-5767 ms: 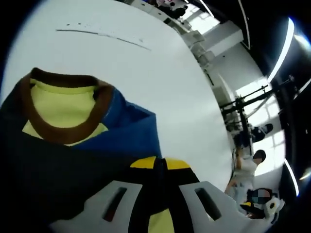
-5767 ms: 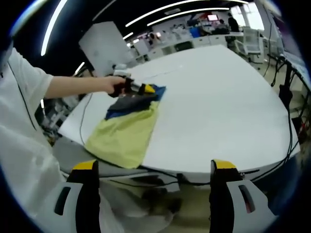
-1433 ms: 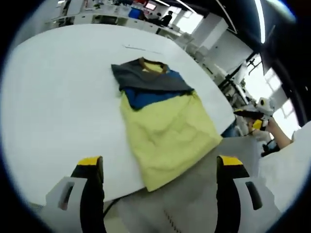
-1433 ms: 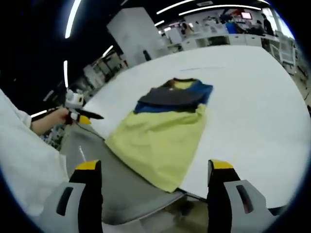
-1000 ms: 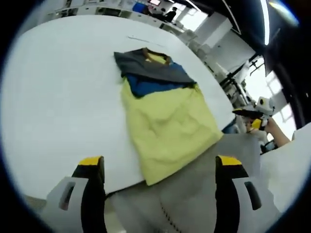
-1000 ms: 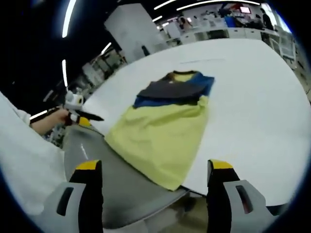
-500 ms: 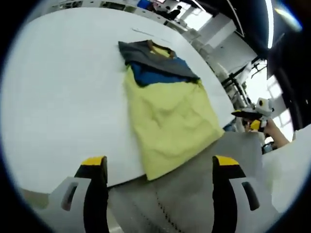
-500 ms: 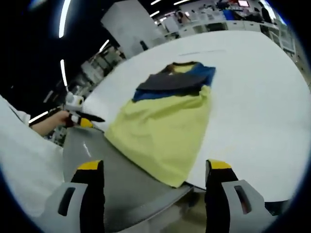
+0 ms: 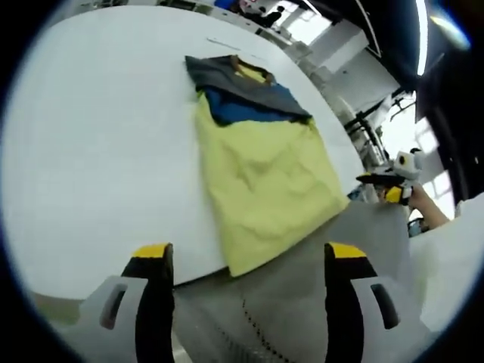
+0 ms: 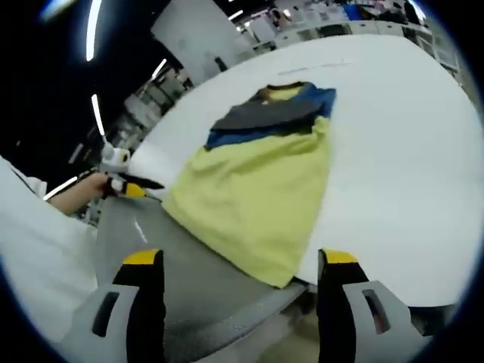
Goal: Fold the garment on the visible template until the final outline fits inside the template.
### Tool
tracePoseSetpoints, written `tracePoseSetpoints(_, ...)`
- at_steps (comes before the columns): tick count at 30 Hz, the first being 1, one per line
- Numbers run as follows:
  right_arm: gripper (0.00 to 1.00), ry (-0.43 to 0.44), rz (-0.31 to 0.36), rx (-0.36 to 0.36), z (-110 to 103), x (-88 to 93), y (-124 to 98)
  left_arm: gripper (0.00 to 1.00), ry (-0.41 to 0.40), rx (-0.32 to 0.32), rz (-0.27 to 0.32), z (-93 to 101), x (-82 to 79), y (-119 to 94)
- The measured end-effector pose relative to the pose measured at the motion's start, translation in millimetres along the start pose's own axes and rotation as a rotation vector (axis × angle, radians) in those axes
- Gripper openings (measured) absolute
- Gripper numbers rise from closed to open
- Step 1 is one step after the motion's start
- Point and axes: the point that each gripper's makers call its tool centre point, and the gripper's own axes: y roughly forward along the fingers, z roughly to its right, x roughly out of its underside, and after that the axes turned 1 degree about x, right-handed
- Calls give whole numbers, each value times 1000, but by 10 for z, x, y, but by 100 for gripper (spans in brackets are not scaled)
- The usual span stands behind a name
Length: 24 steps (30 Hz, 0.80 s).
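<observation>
Garment (image 9: 257, 162) lies flat on the white counter (image 9: 98, 151), folded into a long narrow shape; its near yellow hem sits at the counter edge closest to the person, and the strip runs away toward 12 o'clock.

Left gripper view, near to far: the left hand-held gripper (image 9: 246, 265) rises from 6 o'clock with its two yellow-tipped jaws spread wide and nothing between them, clear of the cloth. Just beyond the jaws is grey fabric of the person's clothing (image 9: 302, 302). Past that, the yellow body of the garment extends up the counter to a blue band, then a dark grey folded-over section, with a brown-edged collar at the far end. At 3 o'clock the right hand-held gripper (image 9: 389, 181) is held in a hand, off the counter edge and apart from the garment.

Right gripper view, near to far: the right hand-held gripper (image 10: 238, 261) shows both jaws at 6 o'clock, released and wide apart, empty. Grey clothing (image 10: 174, 280) lies behind them. The garment (image 10: 261, 189) follows, yellow near, blue and dark grey far. At 9 o'clock the left hand-held gripper (image 10: 121, 178) is carried in a hand, beside the counter (image 10: 393, 151) edge and not touching the cloth.

A faint thin line (image 9: 223, 43) is visible on the counter beyond the collar.
</observation>
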Motion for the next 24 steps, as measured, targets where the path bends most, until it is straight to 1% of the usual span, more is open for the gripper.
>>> tracePoseSetpoints(4, 80, 4, -17, -5, 3, 40, 22, 75, 1, 15, -27, 16, 41, 26)
tracePoseSetpoints(7, 80, 8, -25, -10, 5, 60, 37, 71, -5, 22, -40, 9, 65, 50)
tracePoseSetpoints(14, 77, 37, -27, -9, 44, 77, 54, 66, -13, 36, -62, -5, 101, 89)
tracePoseSetpoints(16, 76, 43, -32, -5, 65, 92, 58, 63, -8, 36, -64, -11, 104, 95)
tracePoseSetpoints(20, 73, 70, -40, 0, 109, 126, 72, 57, -24, 51, -75, -1, 119, 120)
tracePoseSetpoints(24, 70, 86, -52, 0, 140, 149, 94, 53, -27, 56, -88, 6, 143, 126)
